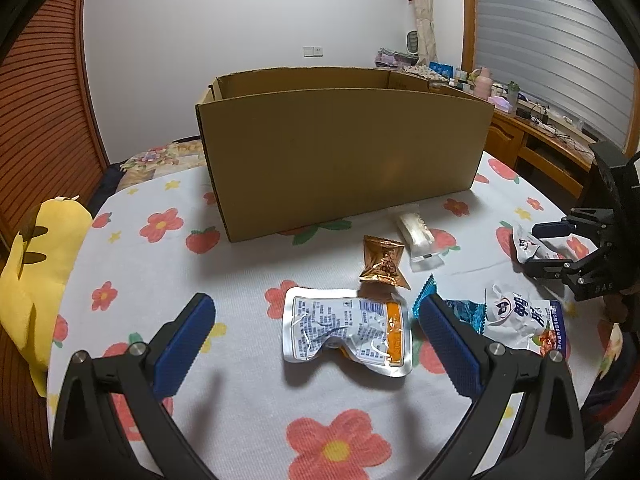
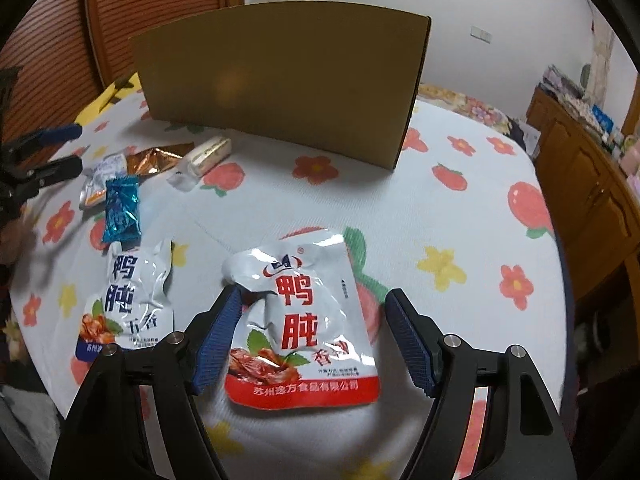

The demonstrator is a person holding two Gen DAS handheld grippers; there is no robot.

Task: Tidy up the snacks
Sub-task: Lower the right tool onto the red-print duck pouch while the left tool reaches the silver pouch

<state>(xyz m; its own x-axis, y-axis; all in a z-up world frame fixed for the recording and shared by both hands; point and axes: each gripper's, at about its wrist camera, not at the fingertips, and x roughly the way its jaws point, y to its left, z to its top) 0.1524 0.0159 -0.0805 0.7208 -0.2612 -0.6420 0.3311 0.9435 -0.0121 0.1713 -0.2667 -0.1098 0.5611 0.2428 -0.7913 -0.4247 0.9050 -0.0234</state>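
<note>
Several snack packs lie on a floral cloth in front of an open cardboard box (image 1: pixel 344 156) (image 2: pixel 280 80). My left gripper (image 1: pixel 316 302) (image 2: pixel 76 147) is open, its blue fingers on either side of a silver and orange pouch (image 1: pixel 348 332) without touching it. My right gripper (image 2: pixel 314 298) (image 1: pixel 534 249) is open around a white pouch with red lettering (image 2: pixel 304 320) (image 1: pixel 524 244). Its left pad meets the pouch's crumpled edge and the right pad stands apart. Nearby lie a blue-lettered white pouch (image 2: pixel 128 296) (image 1: pixel 520 320), a teal wrapper (image 2: pixel 122 208), a gold wrapper (image 1: pixel 382 264) and a clear-wrapped white bar (image 1: pixel 418 236).
A yellow soft toy (image 1: pixel 36 280) hangs over the cloth's left edge. A wooden desk (image 1: pixel 540 132) with bottles and cables stands at the right, beside the wooden cabinet (image 2: pixel 592 184). A slatted wooden door (image 1: pixel 36 120) is at the far left.
</note>
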